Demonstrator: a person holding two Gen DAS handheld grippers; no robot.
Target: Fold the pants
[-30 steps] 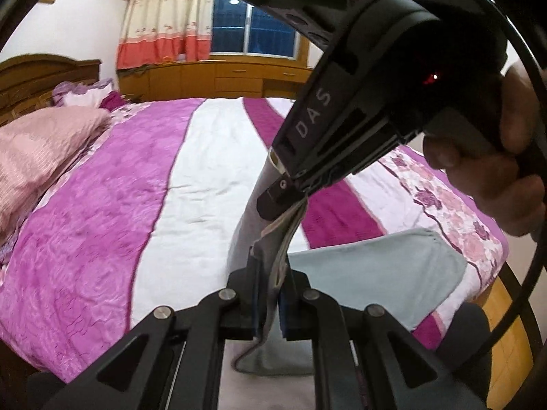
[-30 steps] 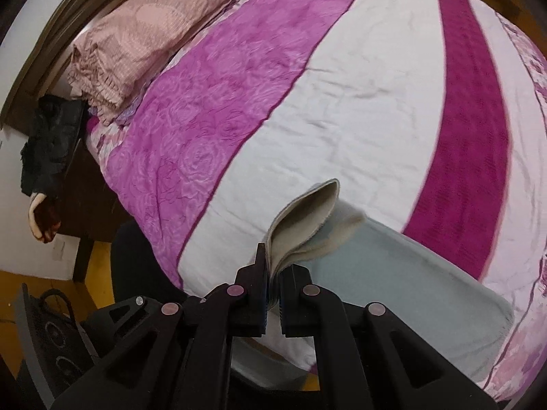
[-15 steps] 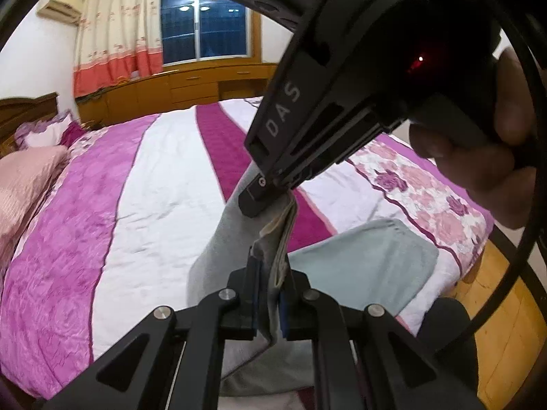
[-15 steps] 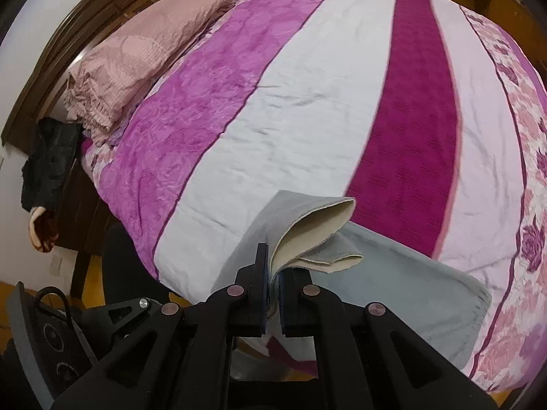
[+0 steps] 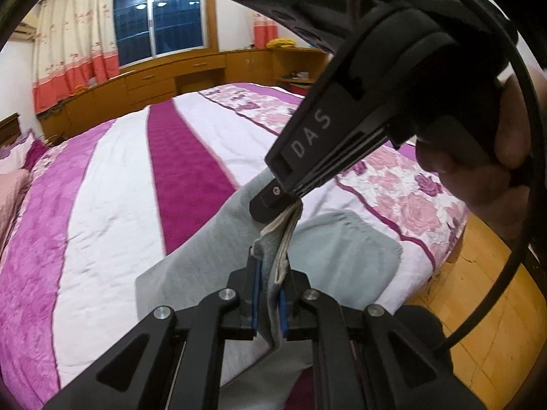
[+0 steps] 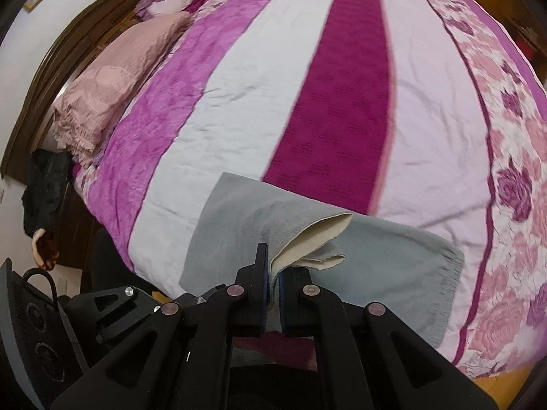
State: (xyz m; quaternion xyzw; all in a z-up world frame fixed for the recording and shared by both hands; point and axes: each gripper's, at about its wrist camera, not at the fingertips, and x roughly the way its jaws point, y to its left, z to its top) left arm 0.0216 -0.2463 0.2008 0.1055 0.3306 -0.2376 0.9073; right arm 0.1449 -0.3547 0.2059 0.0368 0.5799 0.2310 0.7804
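Pinching pants (image 5: pixel 273 263) edge: left gripper (image 5: pixel 268 294) jaws clamped on grey cloth | right gripper (image 6: pixel 271 285) jaws nipping the same raised edge, just beside | pants partly on bed (image 6: pixel 239 85), near its foot, edge lifted | advice: likely carry both grips together, keep edge taut, lay it flush over lower layer.

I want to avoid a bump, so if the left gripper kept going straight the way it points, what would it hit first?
Likely the right gripper, which sits just ahead in the left gripper's line, both clamped on the gray pants. Depth is hard to judge through the fisheye.
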